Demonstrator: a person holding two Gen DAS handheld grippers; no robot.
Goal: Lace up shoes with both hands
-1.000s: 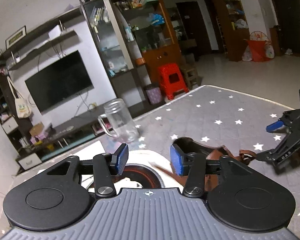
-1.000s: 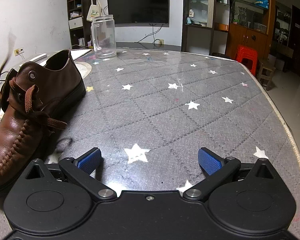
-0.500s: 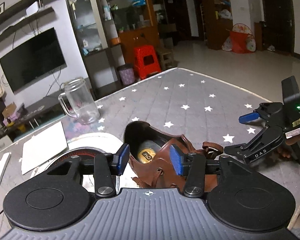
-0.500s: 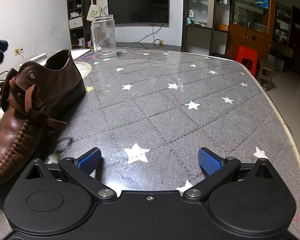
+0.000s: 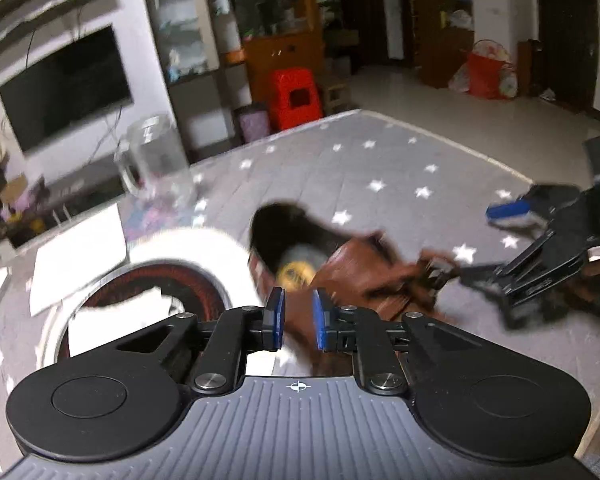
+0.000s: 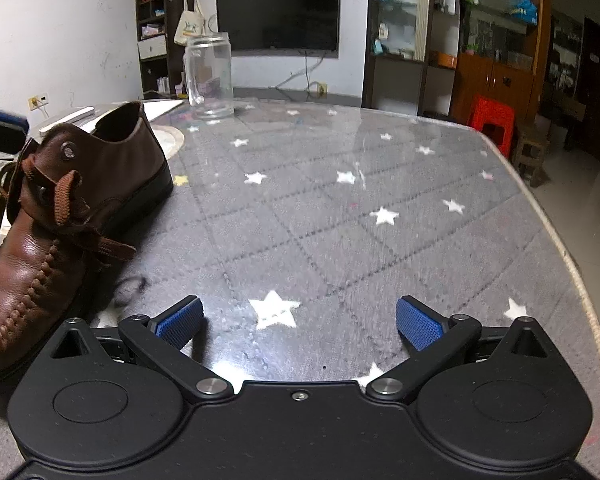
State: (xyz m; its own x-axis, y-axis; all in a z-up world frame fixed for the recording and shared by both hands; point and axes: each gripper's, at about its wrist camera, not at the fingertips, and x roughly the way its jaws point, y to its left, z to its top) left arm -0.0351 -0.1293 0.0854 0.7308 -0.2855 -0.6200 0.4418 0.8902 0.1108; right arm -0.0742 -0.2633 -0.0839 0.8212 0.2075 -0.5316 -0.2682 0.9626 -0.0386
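A: Left wrist view: left gripper (image 5: pixel 298 322) over the brown leather shoe (image 5: pixel 340 276), jaws just closing, narrow gap, nothing visibly gripped.

B: Right wrist view: right gripper (image 6: pixel 300 322) wide apart, empty, beside the shoe; the lace (image 6: pixel 66 196) probably needs grasping next.

The left gripper (image 5: pixel 298 322) is angled downward, and its jaws have just been closing; only a narrow gap is left between the blue pads (image 5: pixel 277 317). The left view is blurred, so it cannot be told whether anything is pinched between them. The right gripper (image 6: pixel 299 322) is held low and tilted downward, with its jaws spread wide and nothing between the blue pads (image 6: pixel 418 326). In the left view the right gripper (image 5: pixel 540 240) is seen at the right edge, likewise wide open.
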